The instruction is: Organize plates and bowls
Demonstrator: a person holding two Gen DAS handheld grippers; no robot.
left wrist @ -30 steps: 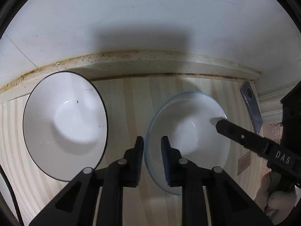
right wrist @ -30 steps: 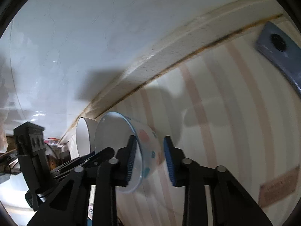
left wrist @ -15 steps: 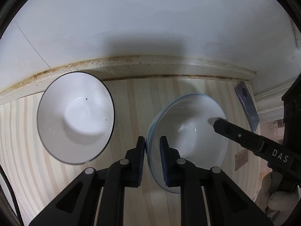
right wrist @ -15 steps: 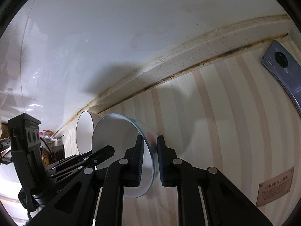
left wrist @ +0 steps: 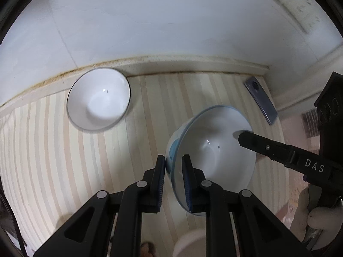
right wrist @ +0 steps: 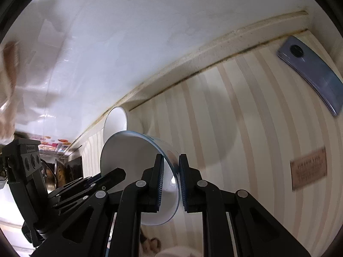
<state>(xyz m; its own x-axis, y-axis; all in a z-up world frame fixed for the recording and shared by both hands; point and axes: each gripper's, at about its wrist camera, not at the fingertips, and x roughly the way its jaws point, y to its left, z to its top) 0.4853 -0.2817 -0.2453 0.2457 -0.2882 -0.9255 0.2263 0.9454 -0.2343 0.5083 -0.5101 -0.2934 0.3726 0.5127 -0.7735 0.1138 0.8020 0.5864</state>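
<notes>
Striped counter (left wrist: 64, 171); both grippers clamp blue-rimmed bowl (left wrist: 214, 154).

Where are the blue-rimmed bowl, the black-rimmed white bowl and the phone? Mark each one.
blue-rimmed bowl (left wrist: 216, 158), left wrist view, on its white inside wall.
black-rimmed white bowl (left wrist: 100, 102), left wrist view, on its inner bottom.
phone (right wrist: 313, 72), right wrist view, on its grey-blue back below the round camera.

White letters "DAS" printed on the black plastic finger of the right gripper (left wrist: 246, 138). Lettering on the small brown rectangular label (right wrist: 308, 168) on the striped worktop (right wrist: 246, 117) too blurred to read.
</notes>
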